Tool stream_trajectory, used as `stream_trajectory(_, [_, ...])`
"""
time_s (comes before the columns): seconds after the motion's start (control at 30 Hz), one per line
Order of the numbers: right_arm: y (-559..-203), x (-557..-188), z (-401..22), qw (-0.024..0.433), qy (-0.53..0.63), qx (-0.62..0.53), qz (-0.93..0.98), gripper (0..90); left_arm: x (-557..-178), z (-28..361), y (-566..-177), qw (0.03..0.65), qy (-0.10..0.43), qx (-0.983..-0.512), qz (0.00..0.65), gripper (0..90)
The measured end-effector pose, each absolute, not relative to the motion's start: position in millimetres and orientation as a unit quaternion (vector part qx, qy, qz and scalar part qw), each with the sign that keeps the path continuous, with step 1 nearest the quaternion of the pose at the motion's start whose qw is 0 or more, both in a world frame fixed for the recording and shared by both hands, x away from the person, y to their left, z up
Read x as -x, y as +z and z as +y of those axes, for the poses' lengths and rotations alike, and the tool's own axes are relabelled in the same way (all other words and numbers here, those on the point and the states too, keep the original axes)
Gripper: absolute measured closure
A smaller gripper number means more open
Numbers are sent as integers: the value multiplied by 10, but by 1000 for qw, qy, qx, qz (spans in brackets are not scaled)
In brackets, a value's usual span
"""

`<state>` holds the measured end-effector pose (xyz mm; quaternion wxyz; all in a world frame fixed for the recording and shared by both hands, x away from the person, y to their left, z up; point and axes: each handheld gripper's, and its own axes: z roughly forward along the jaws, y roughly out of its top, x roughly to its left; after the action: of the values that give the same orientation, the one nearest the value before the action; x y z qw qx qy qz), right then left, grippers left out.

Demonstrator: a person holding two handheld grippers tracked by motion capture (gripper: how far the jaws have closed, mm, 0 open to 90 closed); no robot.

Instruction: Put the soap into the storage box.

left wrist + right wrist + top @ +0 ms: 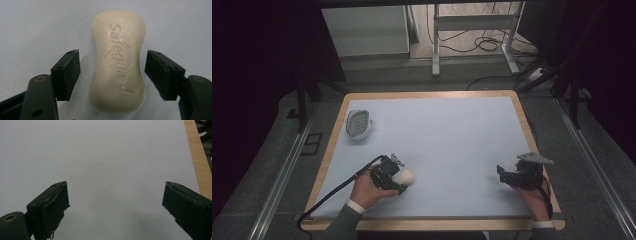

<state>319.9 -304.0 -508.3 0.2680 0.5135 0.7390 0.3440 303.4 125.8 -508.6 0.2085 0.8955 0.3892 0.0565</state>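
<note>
So the setup: a big pale blue table (447, 145) with a wooden edge, and a soap dish (358, 123) sitting at the far left, well apart from everything else. The left gripper (404, 179) is down near the front left with a cream bar of soap (118, 60) lying flat between its jaws. Those jaws are apart, one on each side of the bar's narrow waist, with a sliver of table showing on both sides, so nothing is actually pinched yet. The right gripper (115, 212) hovers over bare mat near the front right, jaws wide apart and holding nothing.

What could go wrong, imo: soap is slick and rounded, so if the jaws close off-centre or too low on the curve, the bar could squirt out forward or twist. Closing at the waist looks like the safest bet, since the bulges either side should stop it sliding. If the dish is where it's headed, that's a long carry, and a weak grip could drop it on the way.
</note>
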Motion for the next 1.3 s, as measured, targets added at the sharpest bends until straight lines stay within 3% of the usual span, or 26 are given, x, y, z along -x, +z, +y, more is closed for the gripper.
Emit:
stream_trajectory(0.23, [-5085, -3199, -3041, 269, 343, -513, 739, 66, -3021, 1230, -5123, 202, 53, -896, 391, 464])
stream_trajectory(0.53, [-5081, -3198, -3052, 271, 344, -513, 739, 66, -3018, 1262, -5099, 195, 53, -902, 382, 485])
stream_trajectory(1.0, [-5080, -3199, -3061, 272, 343, -515, 737, 66, -3048, 1587, -4858, 259, 62, -873, 409, 493])
stream_trajectory(1.3, [-5085, -3201, -3062, 272, 342, -516, 737, 66, -3094, 1718, -4773, 267, 72, -865, 419, 493])
